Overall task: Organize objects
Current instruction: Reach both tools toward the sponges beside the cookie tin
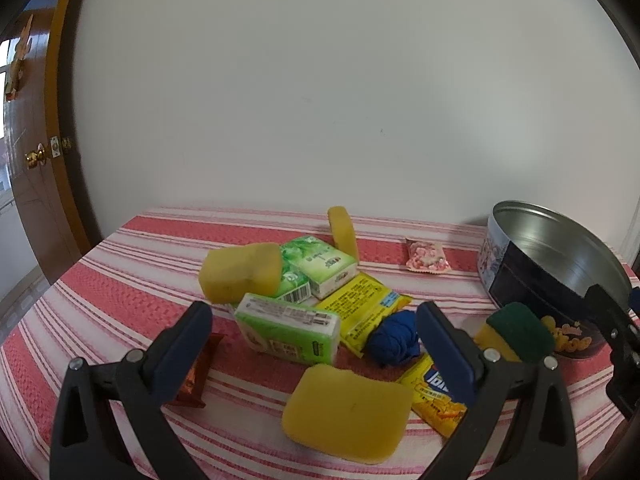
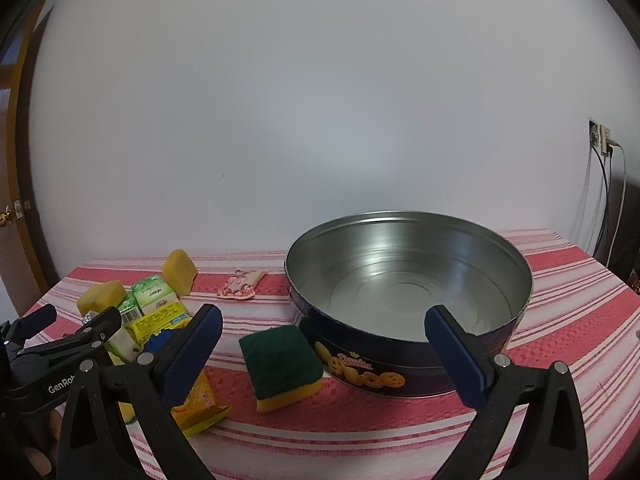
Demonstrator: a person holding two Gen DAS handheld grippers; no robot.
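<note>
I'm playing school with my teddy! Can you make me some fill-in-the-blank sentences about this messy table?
1. The round tin has ____ inside it.
2. The sponge beside the tin has a dark ____ top.
3. The tablecloth has pink and ____ stripes.
4. Both the left gripper and the right gripper are ____.

Missing words: nothing; green; white; open

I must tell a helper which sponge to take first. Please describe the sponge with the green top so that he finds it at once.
Find the big round metal tin on the striped tablecloth. The sponge lies flat beside the tin's front left wall. It alone has a dark green scrubbing layer over its yellow base; the other sponges are plain yellow.
</note>
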